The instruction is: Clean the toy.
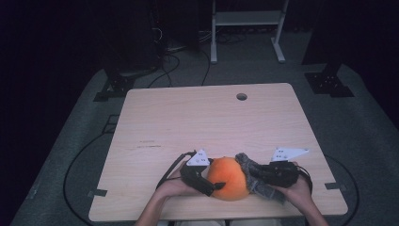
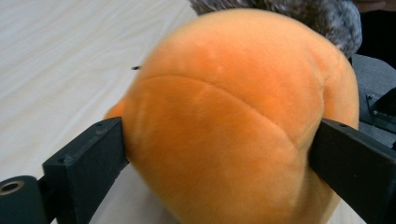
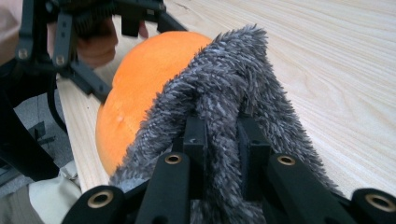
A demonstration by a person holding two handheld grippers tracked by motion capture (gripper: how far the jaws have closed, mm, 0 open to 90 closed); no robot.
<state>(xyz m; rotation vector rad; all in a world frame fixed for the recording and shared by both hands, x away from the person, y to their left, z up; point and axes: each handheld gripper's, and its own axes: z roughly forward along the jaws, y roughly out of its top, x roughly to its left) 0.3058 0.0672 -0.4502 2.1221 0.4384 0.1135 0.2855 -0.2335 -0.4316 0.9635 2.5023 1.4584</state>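
A round orange plush toy (image 1: 228,179) rests near the table's front edge, with a strip of grey fur (image 1: 254,172) attached on its right side. My left gripper (image 1: 211,187) comes at it from the left. In the left gripper view the two black jaws (image 2: 223,128) stand wide on either side of the orange plush (image 2: 224,121), touching it, and the soft body bulges past them. My right gripper (image 1: 263,176) is shut on the grey fur; in the right gripper view (image 3: 224,135) the fur (image 3: 233,84) runs up between the narrow jaws and drapes over the orange plush (image 3: 140,88).
The light wooden table (image 1: 207,117) has a round cable hole (image 1: 241,96) near its far edge. Both forearms enter from the bottom. Beyond the table lie grey carpet, cables and a white stand (image 1: 247,19).
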